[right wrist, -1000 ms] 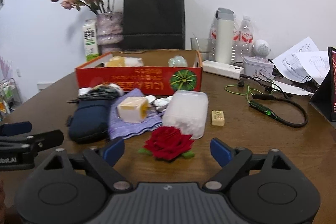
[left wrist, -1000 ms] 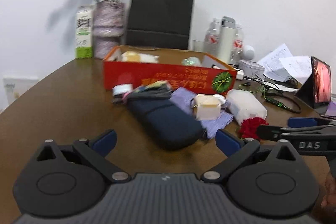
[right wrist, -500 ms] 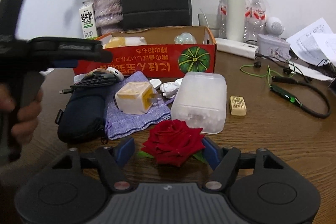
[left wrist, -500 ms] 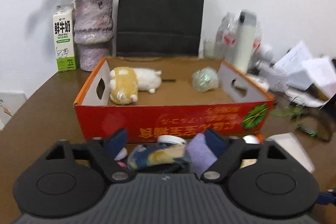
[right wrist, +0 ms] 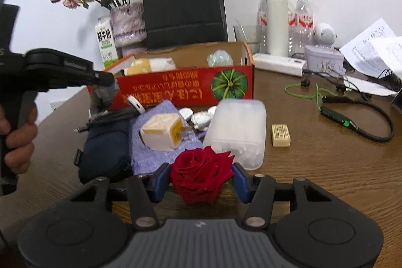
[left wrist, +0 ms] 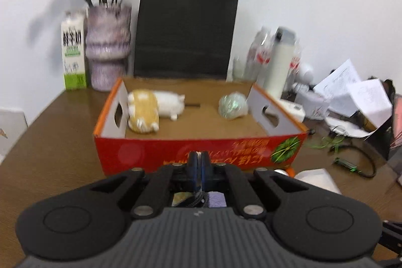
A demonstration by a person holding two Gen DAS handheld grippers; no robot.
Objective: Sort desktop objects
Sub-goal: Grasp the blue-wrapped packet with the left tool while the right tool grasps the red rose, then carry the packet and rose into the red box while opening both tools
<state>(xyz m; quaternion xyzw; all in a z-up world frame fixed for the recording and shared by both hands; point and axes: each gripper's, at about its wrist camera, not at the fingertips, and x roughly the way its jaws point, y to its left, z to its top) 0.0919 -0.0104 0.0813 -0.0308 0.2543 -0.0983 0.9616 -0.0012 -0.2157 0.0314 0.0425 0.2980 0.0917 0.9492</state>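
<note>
A red rose (right wrist: 202,172) lies on the brown table between the blue pads of my right gripper (right wrist: 201,181). Its jaws are closing and the pads stand right at the petals on either side. My left gripper (left wrist: 199,162) is shut on a small patterned packet (left wrist: 182,197), raised just in front of the red cardboard box (left wrist: 140,155). From the right wrist view the left gripper (right wrist: 110,82) hangs at the left with a hand on its grip. The crumpled packet (right wrist: 101,97) dangles from its tip near the red cardboard box (right wrist: 176,89).
A plush toy (left wrist: 150,107) and a wrapped ball (left wrist: 232,106) lie in the box. Beside the rose are a dark blue case (right wrist: 105,150), a charger (right wrist: 163,132) on purple cloth, a translucent box (right wrist: 236,132) and an eraser (right wrist: 281,135). Bag, vase, bottles and papers line the back.
The left gripper went from wide open to shut on the packet while moving up to the box and rising. The right gripper's jaws narrowed around the rose.
</note>
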